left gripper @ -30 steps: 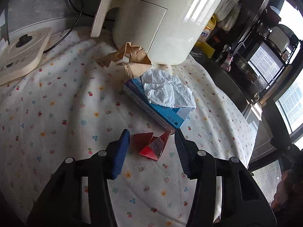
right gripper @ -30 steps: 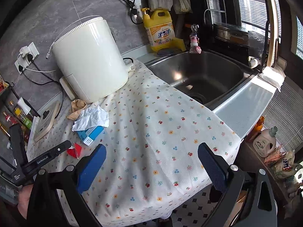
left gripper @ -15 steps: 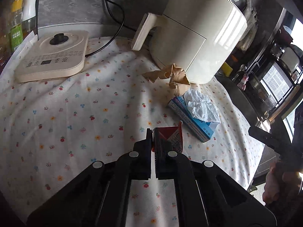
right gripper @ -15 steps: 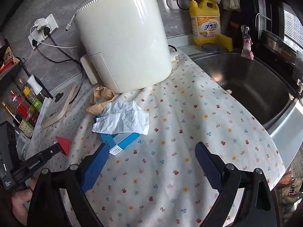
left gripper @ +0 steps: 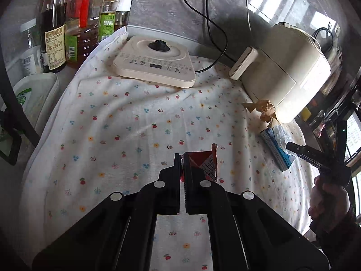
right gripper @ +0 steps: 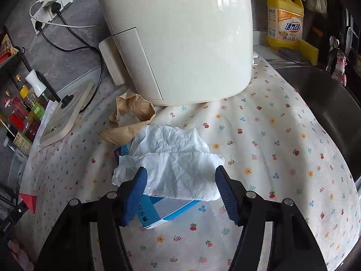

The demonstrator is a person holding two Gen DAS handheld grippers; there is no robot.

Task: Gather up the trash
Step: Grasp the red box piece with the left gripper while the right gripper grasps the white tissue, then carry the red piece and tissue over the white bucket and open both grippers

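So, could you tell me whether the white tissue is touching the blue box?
Touching: the right wrist view shows the white tissue draped directly over the blue box.

Soft window daylight, glare on the white appliance (right gripper: 180, 38), fisheye-warped dark edges.

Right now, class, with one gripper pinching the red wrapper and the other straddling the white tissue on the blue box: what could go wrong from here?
1. The right gripper, jaws just closing around the crumpled tissue, might pinch the blue box beneath too, or only a loose fold that slips free.
2. The left gripper holds the red wrapper only by one edge; it may drop out.
3. The brown paper beside the cream appliance could be forgotten.
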